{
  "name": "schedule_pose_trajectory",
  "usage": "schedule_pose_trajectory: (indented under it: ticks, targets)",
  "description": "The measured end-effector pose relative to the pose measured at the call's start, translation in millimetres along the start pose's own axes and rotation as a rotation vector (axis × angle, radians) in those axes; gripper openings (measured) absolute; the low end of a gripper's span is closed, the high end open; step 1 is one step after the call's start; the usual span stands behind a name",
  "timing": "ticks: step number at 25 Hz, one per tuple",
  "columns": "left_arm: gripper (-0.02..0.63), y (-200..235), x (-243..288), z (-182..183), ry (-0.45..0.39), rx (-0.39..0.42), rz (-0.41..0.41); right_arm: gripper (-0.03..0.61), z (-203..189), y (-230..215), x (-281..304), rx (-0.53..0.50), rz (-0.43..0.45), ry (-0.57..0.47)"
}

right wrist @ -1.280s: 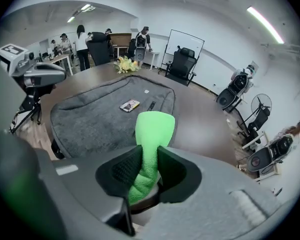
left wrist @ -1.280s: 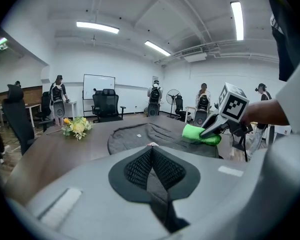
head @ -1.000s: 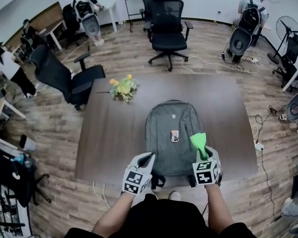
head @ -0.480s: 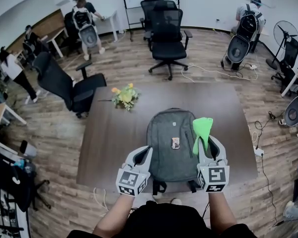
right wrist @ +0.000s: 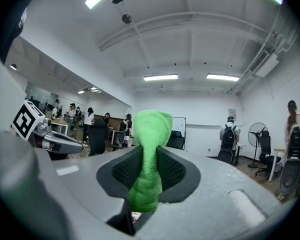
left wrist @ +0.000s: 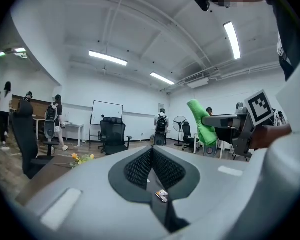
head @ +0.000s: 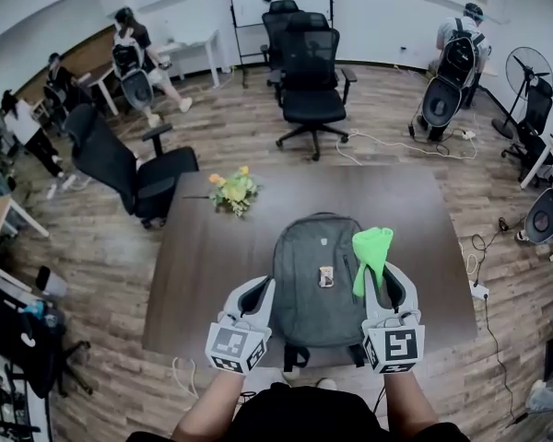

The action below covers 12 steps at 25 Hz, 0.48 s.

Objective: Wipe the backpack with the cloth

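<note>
Nearest the person, both grippers are held up side by side over the near edge of the table (head: 198, 284). The left gripper (head: 256, 293) has its fingers pressed together with nothing between them. It hangs just off the near left corner of the backpack (head: 311, 247) and plays no part for now.

The right gripper (head: 384, 288) is pinching the green cloth (head: 371, 247). The fingers nip its lower end, and the rest stands up and out past the fingertips in a loose bunch. In the right gripper view the jaws look out level across the room rather than down at the table, so the cloth appears to be held in the air, clear of the fabric below.

The backpack lies flat on the table just beyond and below both pairs of fingertips. Its long axis runs straight away from the person, with the straps at the near end and the rounded top at the far end. It sits between the two grippers, but the right one overlaps its right edge, so the cloth is already above that side of the pack.

As I judge it, the coming move turns on that drop: the right gripper must tip forward and come down so the cloth meets the grey panel, then run along the pack's length.

Farther off on the table, beyond the pack and to the left of the fingers, sits a small bunch of flowers (head: 232, 188). Past the table's far edge stand office chairs (head: 309, 63).
</note>
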State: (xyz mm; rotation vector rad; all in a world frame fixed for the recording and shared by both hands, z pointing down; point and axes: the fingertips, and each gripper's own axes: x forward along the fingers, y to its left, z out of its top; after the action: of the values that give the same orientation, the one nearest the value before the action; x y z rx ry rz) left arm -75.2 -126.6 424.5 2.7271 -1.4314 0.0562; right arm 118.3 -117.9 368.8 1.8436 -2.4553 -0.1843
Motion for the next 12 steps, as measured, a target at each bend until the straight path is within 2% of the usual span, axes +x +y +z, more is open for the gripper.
schedule_pose_trajectory:
  ticks: [12]
  targets:
    - [0.018, -1, -8, -7, 0.010, -0.002, 0.002, 0.084, -4, 16, -1, 0.014, 0.033, 0.003]
